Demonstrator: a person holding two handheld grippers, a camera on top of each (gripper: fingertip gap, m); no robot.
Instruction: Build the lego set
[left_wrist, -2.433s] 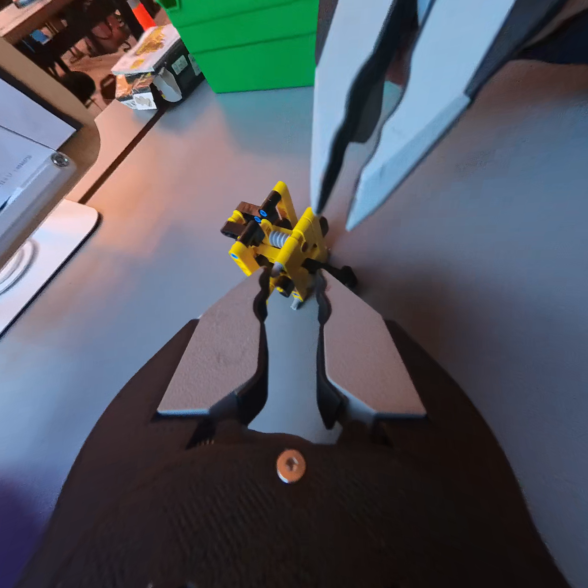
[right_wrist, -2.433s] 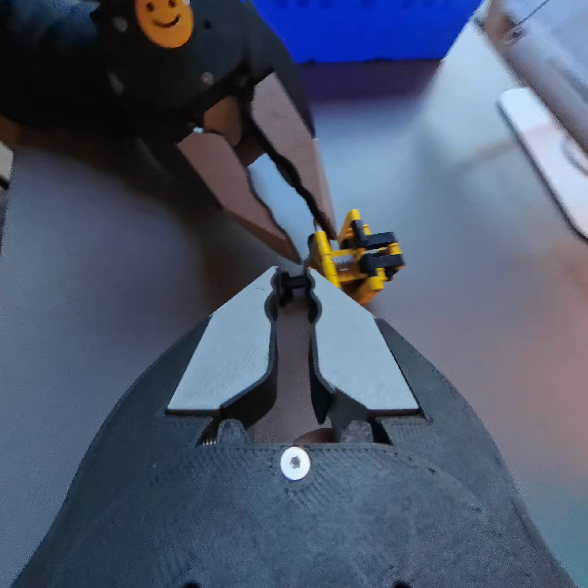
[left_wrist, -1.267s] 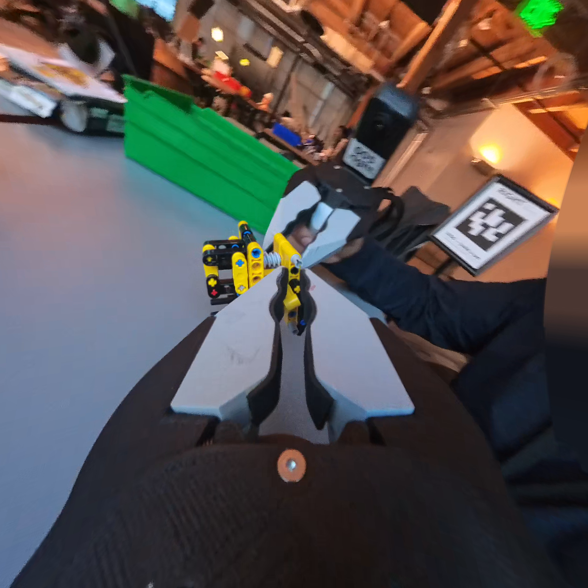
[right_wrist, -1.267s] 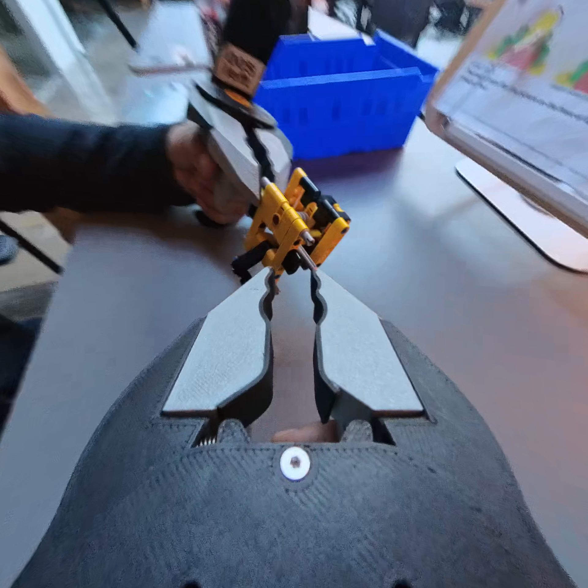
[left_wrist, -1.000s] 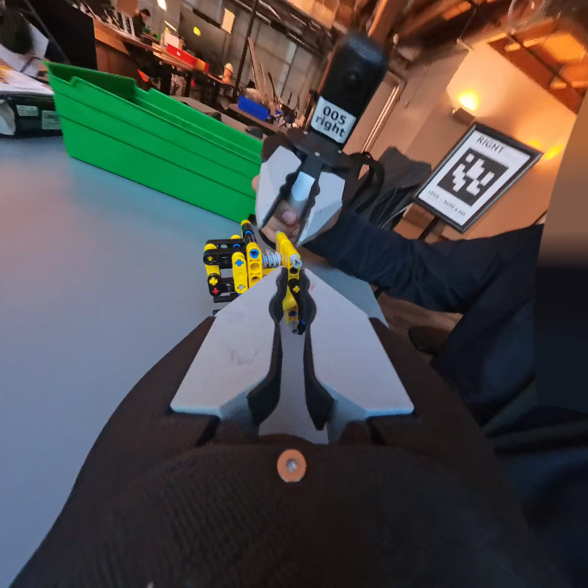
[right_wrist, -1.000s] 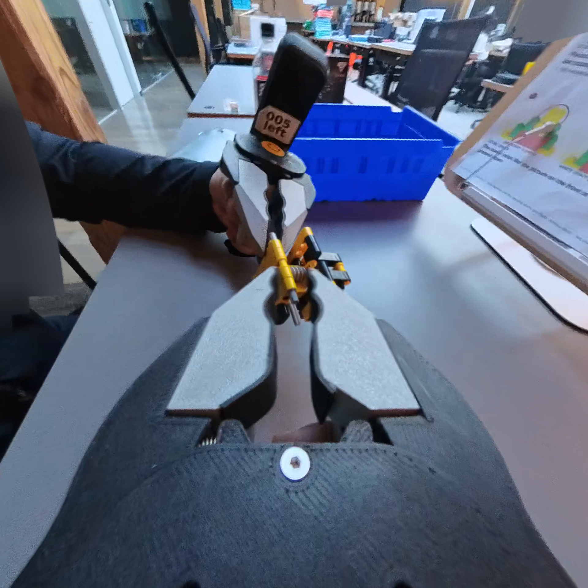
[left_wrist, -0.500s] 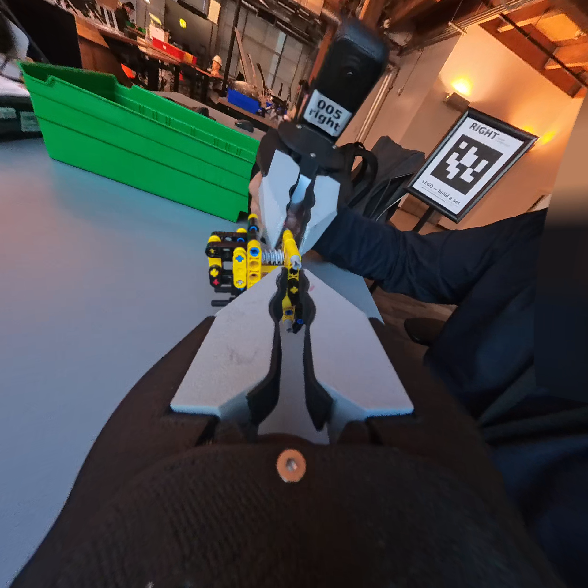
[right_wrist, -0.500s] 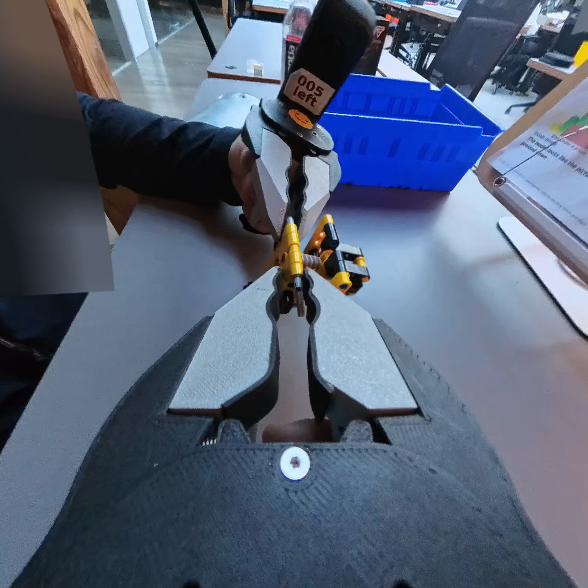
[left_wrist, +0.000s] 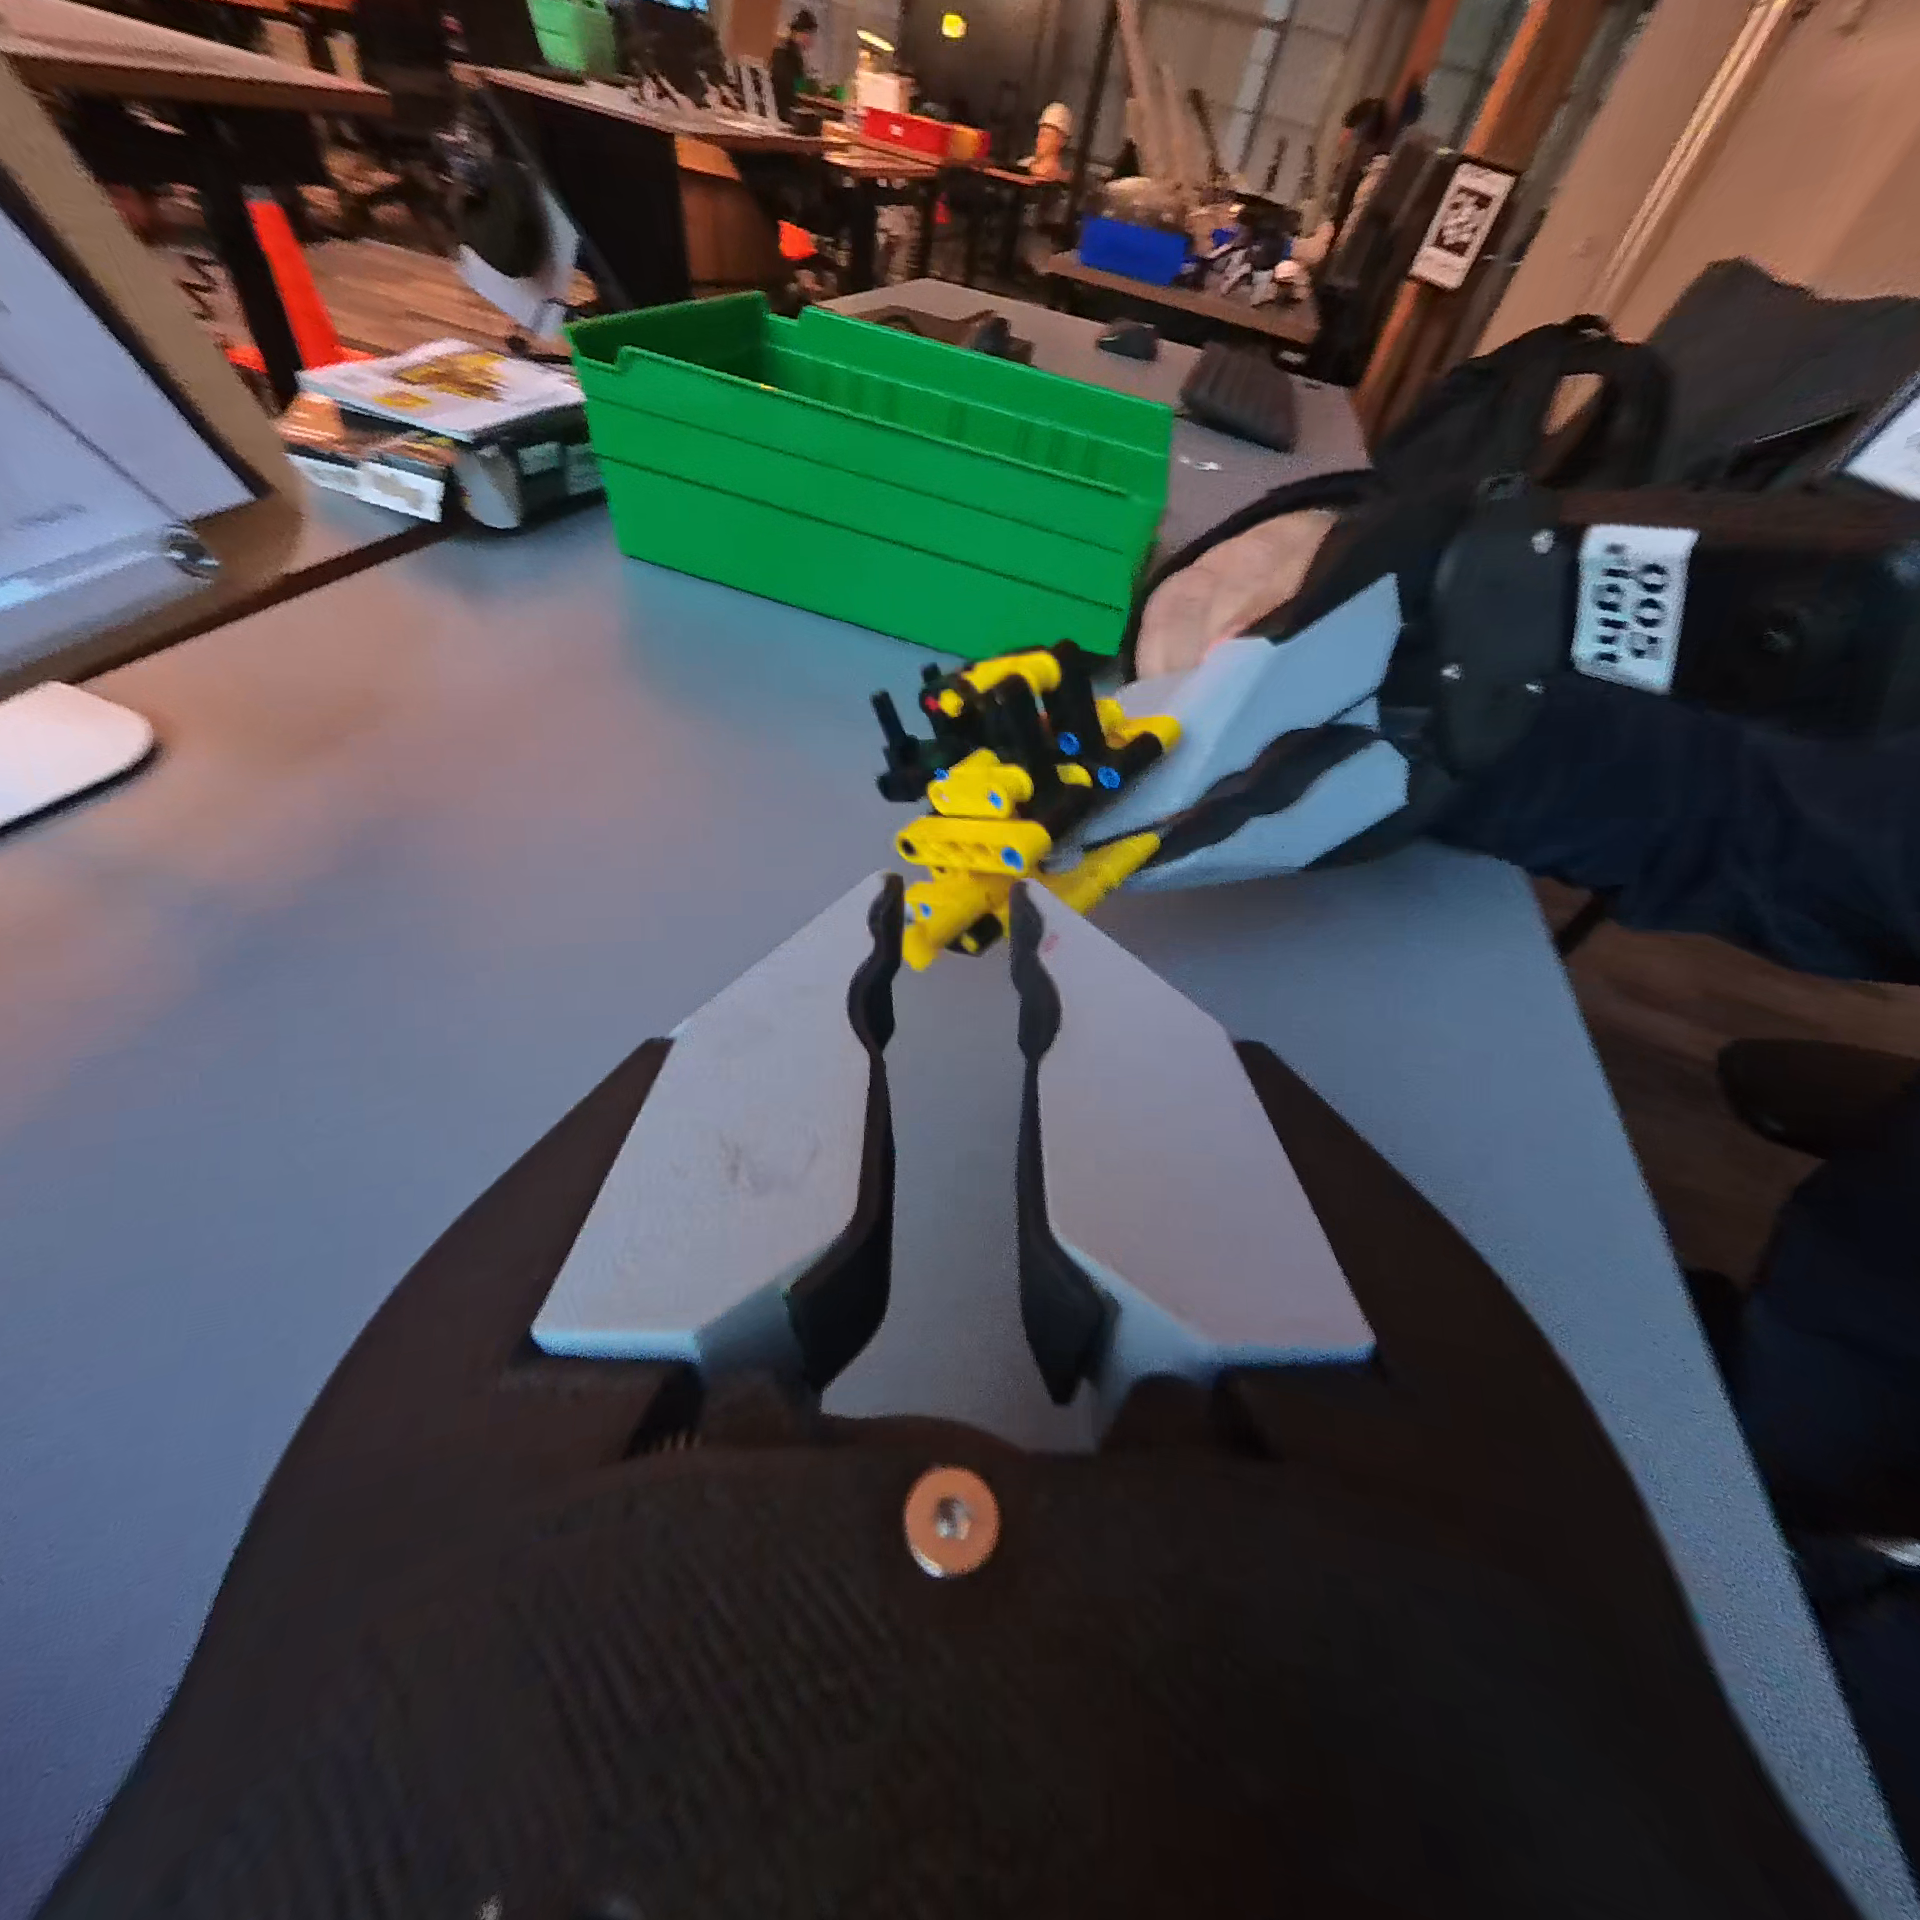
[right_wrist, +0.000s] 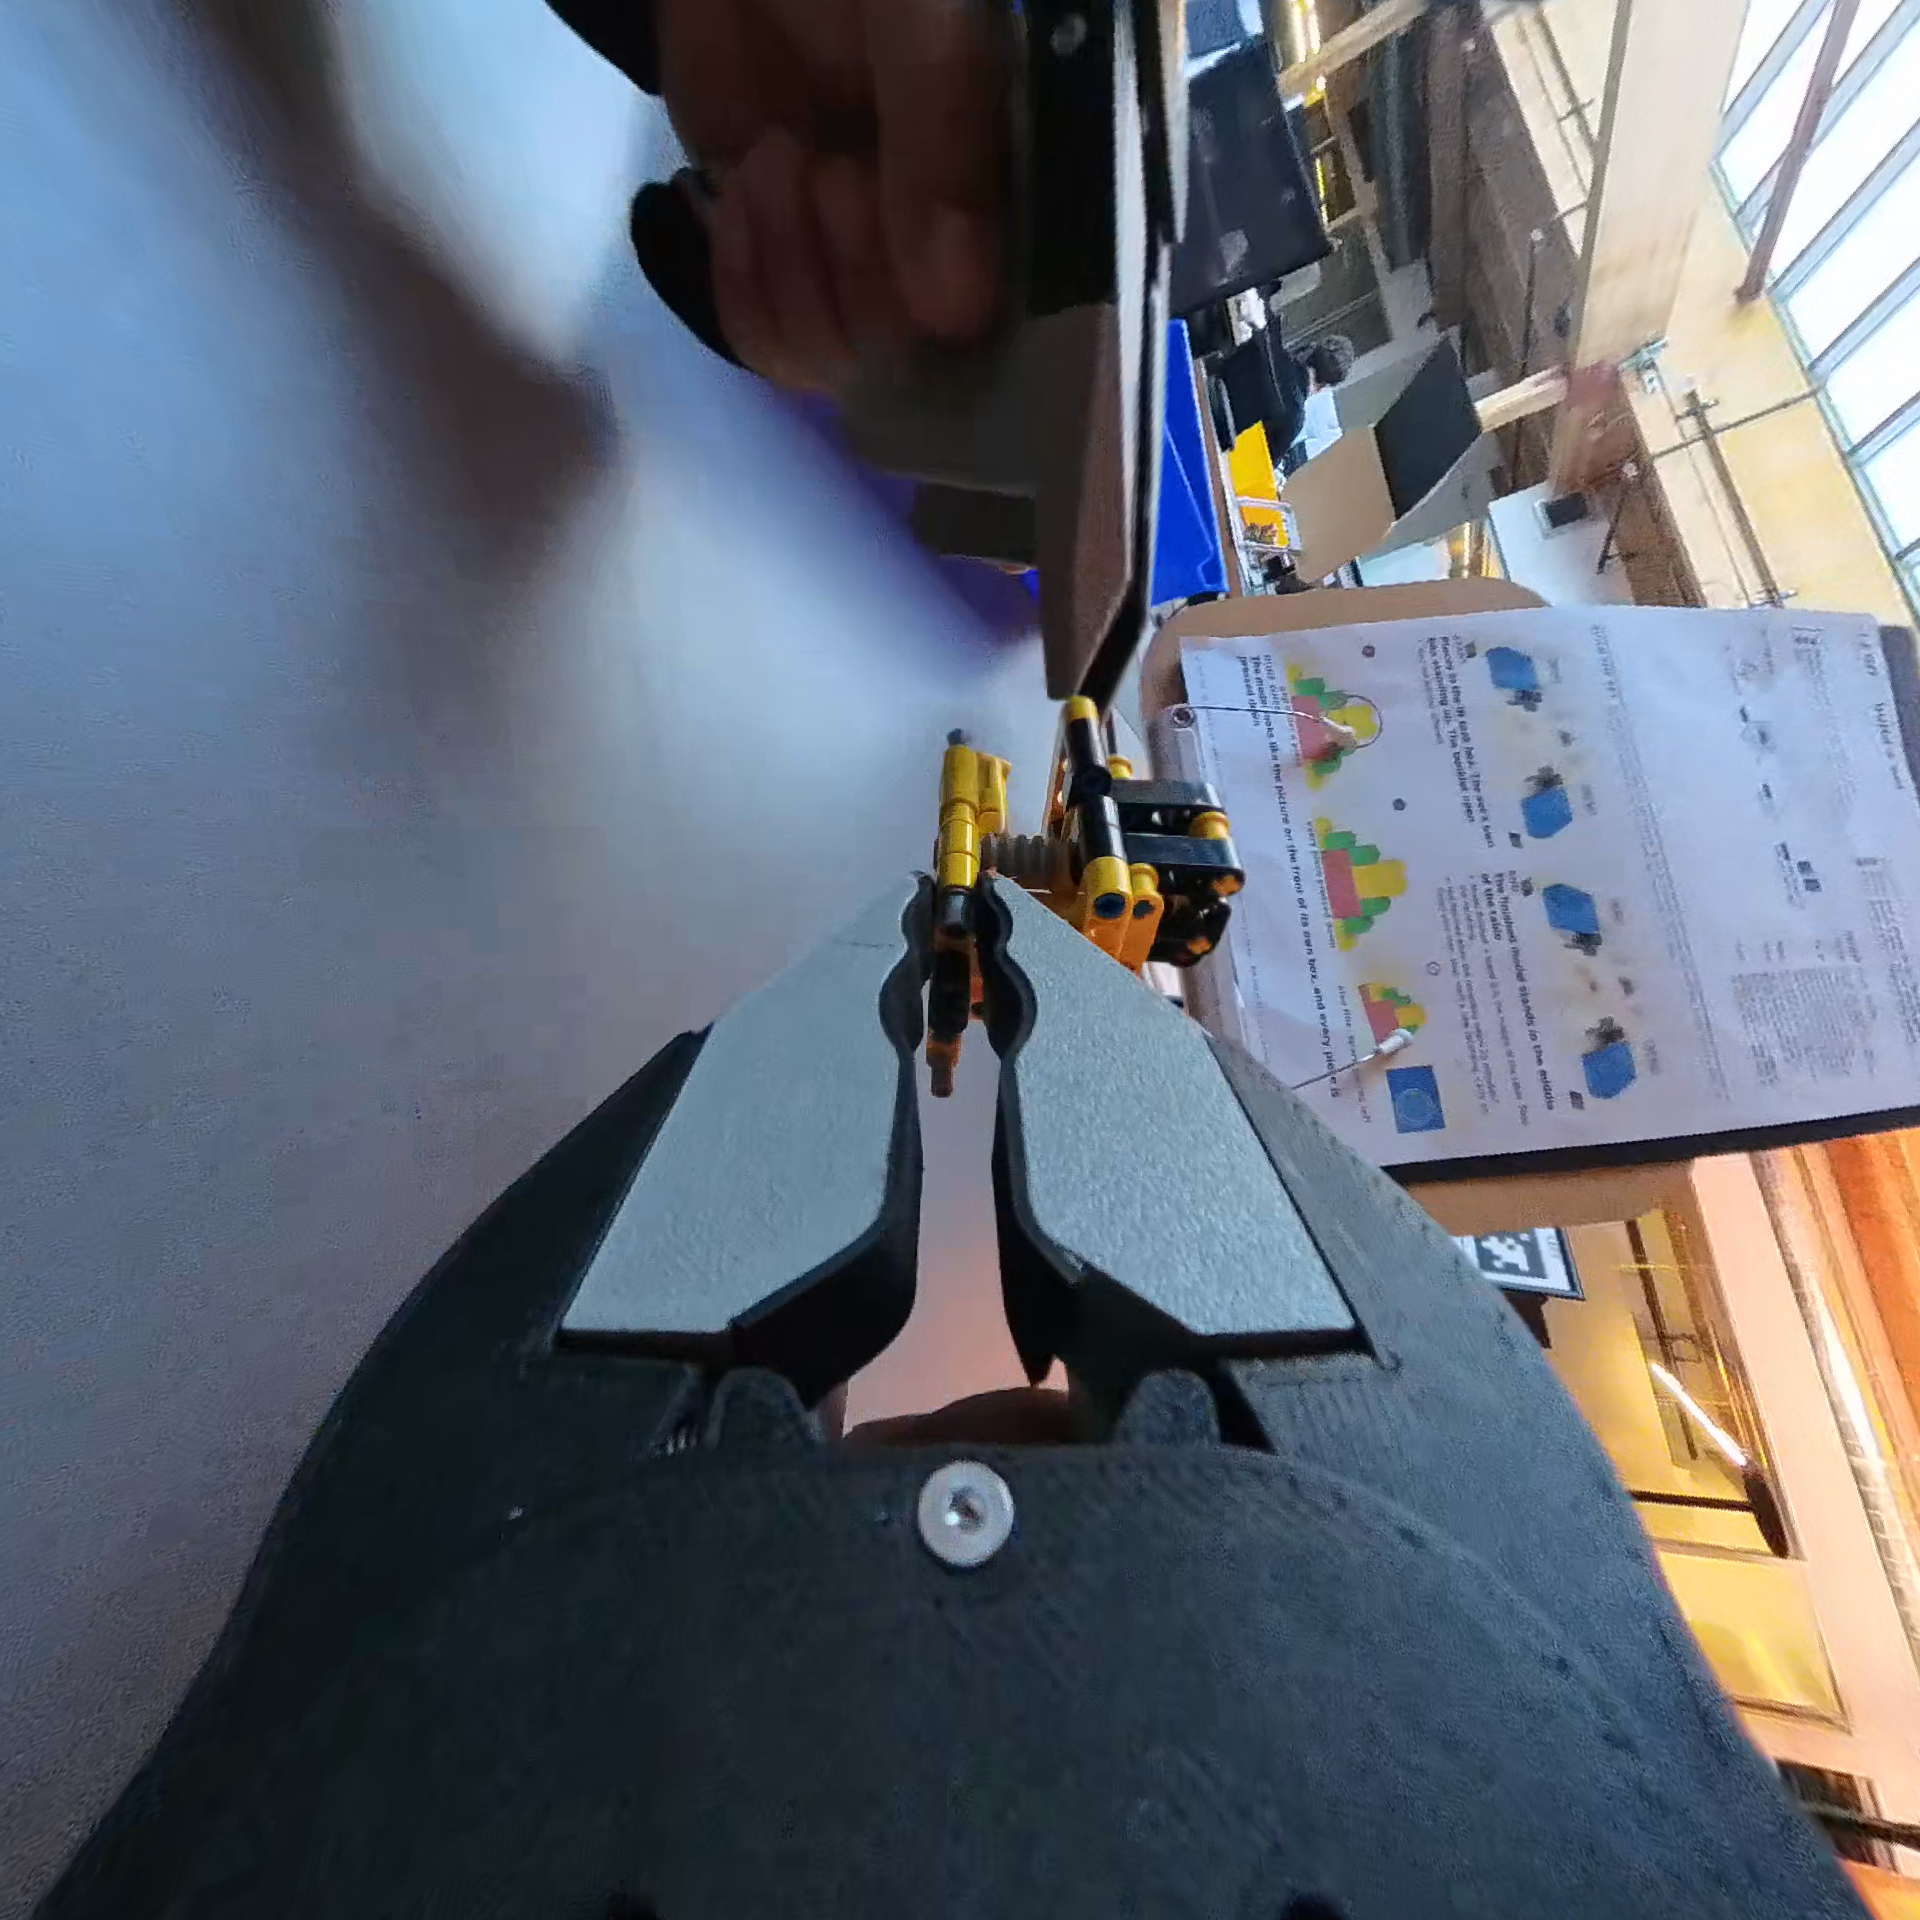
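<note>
The yellow and black lego model (left_wrist: 997, 790) is held above the grey table (left_wrist: 468, 883). My right gripper (right_wrist: 951, 904) is shut on the model's yellow beam (right_wrist: 958, 831); the rest of the model (right_wrist: 1132, 862) sticks out to the right of it. In the left wrist view the right gripper (left_wrist: 1112, 800) comes in from the right. My left gripper (left_wrist: 951, 904) is open, its jaws apart on either side of the model's lower yellow end (left_wrist: 940, 925). In the right wrist view the left gripper (right_wrist: 1081, 665) shows edge-on just beyond the model.
A green bin (left_wrist: 873, 488) stands behind the model, with a box and booklet (left_wrist: 447, 416) to its left. A monitor foot (left_wrist: 62, 748) is at far left. A blue bin (right_wrist: 1184, 499) and an instruction sheet on a board (right_wrist: 1558, 883) lie beyond. The table edge (left_wrist: 1558, 1039) runs on the right. The tips of one gripper are about 5 centimetres away from the tips of the other. My left gripper's tips are some 30 centimetres from the monitor foot (left_wrist: 62, 748).
My left gripper has opened off the model's yellow beam. My right gripper has rolled about a quarter turn, turning the model with it, and now holds it alone.
</note>
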